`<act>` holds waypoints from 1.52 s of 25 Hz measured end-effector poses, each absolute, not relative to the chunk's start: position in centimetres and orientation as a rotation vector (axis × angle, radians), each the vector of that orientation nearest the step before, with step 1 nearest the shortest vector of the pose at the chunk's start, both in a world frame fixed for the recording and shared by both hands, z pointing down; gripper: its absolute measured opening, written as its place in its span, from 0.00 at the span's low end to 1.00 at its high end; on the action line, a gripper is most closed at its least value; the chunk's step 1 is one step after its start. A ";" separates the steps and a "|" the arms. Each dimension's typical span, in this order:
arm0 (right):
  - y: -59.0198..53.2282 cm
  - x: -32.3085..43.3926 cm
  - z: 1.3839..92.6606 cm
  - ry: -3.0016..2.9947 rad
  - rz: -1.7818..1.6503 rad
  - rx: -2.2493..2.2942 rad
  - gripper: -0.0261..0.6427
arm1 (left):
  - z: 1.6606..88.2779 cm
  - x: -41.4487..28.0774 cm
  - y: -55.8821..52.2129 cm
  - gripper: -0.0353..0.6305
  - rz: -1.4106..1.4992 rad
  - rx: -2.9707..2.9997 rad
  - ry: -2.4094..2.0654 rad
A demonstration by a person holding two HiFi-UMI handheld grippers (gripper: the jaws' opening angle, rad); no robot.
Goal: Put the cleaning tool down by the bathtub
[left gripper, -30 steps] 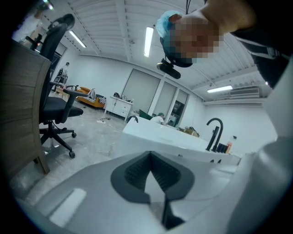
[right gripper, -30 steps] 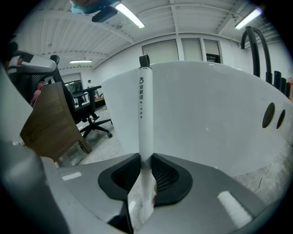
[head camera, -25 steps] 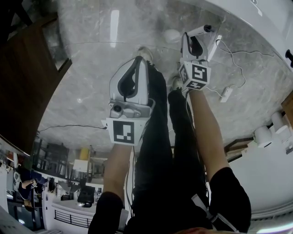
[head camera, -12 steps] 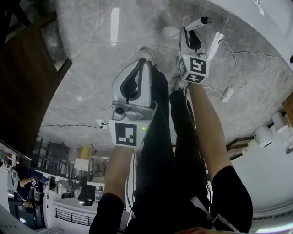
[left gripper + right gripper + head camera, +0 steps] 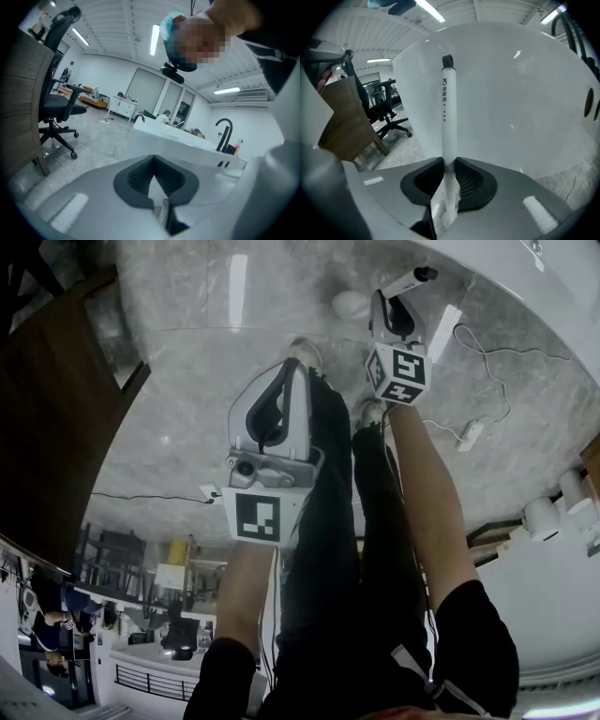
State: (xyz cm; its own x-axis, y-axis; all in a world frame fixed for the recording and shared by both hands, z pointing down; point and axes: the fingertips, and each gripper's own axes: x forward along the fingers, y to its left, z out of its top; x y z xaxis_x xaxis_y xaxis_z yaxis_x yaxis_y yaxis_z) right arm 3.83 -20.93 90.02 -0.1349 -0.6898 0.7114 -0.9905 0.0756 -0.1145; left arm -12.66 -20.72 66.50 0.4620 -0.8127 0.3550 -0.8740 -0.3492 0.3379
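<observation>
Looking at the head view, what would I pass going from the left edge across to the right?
Dark wooden panel → left hand-held gripper → right hand-held gripper, shut on the cleaning tool → power strip on the floor → white cylinders near the right edge.

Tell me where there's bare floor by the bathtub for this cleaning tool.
Bare marble floor lies between the wooden panel and the shoes. Beside the bathtub it is crowded: a cable and power strip lie there.
</observation>
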 end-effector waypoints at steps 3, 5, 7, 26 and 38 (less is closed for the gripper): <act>-21.5 3.8 90.3 -1.880 0.824 1.660 0.16 | 66.6 -12.7 -21.2 0.06 0.166 2.236 -1.399; -21.8 3.7 90.6 -1.881 0.827 1.659 0.16 | 66.7 -12.7 -21.3 0.06 0.160 2.236 -1.396; -22.0 3.5 90.9 -1.881 0.830 1.654 0.16 | 66.8 -12.7 -21.4 0.06 0.159 2.236 -1.391; -23.0 3.4 92.6 -1.864 0.848 1.645 0.16 | 67.4 -14.2 -21.8 0.06 0.148 2.208 -1.399; -23.1 3.3 92.8 -1.860 0.891 1.659 0.20 | 67.5 -14.7 -22.2 0.06 0.137 2.198 -1.410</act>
